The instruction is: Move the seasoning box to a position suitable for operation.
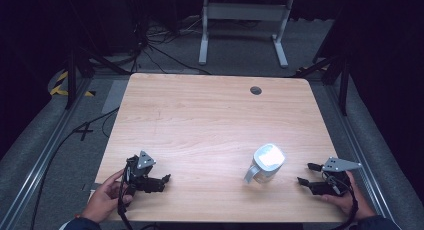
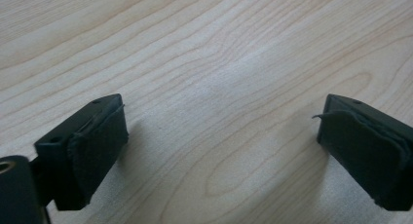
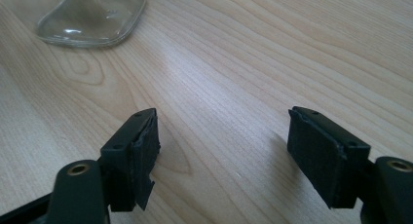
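Clear jug [image 1: 266,162]: upright on bench [image 1: 210,115], near right claw [image 1: 306,173]; left claw [image 1: 167,181] well apart. Both claws released, empty. Risk: smooth wall, slipping or tipping under off-centre pinch.

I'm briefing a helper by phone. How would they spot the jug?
Look at the wooden table, near edge, right half. The clear jug stands upright just left of the right gripper, with a handle and a pale open top.
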Demonstrator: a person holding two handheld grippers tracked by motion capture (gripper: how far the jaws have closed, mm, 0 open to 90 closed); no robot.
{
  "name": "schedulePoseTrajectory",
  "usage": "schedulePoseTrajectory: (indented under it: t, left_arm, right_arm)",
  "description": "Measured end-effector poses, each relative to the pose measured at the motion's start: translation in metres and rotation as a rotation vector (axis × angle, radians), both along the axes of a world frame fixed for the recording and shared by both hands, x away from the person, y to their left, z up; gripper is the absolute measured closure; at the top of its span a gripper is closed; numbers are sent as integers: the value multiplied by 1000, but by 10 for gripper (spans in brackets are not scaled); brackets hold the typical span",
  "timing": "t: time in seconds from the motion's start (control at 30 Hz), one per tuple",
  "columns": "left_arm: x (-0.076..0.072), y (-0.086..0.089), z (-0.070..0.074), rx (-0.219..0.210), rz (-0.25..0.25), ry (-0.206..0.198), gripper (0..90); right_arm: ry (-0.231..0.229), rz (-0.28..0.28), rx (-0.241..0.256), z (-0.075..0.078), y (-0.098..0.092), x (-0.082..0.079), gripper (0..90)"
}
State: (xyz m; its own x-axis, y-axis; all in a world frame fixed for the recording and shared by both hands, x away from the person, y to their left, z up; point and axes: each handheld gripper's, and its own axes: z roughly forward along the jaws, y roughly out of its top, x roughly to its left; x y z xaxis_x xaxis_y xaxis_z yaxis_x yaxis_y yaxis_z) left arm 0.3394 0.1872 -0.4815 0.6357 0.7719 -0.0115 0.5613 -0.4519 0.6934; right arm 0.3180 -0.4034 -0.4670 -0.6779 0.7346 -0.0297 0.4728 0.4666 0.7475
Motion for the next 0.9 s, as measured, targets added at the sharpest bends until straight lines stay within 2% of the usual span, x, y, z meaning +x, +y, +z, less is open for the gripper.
schedulePoseTrajectory:
  t: [0.1, 0.47, 0.57, 0.63, 0.67, 0.73, 0.77, 0.8, 0.83, 0.87, 0.9]
  left_arm:
    - [1, -2, -1, -6, -6, 14, 0]
    - [2, -2, -1, -4, -14, 16, 0]
    - [7, 0, 0, 0, -61, 12, 0]
    - [10, -3, 2, 19, -61, 39, 0]
    - [11, -5, 4, 26, -73, 38, 6]
    - [11, -12, 6, 34, -110, 43, 57]
    - [11, -12, 6, 34, -110, 43, 73]
    - [12, -21, 7, 45, -135, 30, 77]
    - [12, -21, 7, 45, -135, 30, 93]
    - [13, -28, 9, 44, -185, 28, 93]
    - [15, -35, 11, 43, -250, 35, 157]
  right_arm:
    - [-2, -4, 0, 0, 0, 0, 273]
    - [-2, -8, 0, 0, 0, -1, 272]
    - [-1, -9, 1, 0, 0, -1, 271]
    - [-1, -9, 1, 0, 0, -1, 271]
    - [-1, -9, 1, 0, 0, -1, 271]
    - [-1, -9, 1, 0, 0, -1, 271]
    - [-1, -9, 1, 0, 0, -1, 271]
    - [-1, -9, 1, 0, 0, -1, 271]
    - [-1, -9, 1, 0, 0, -1, 271]
    - [-1, -9, 1, 0, 0, -1, 271]
    - [-1, -9, 1, 0, 0, -1, 271]
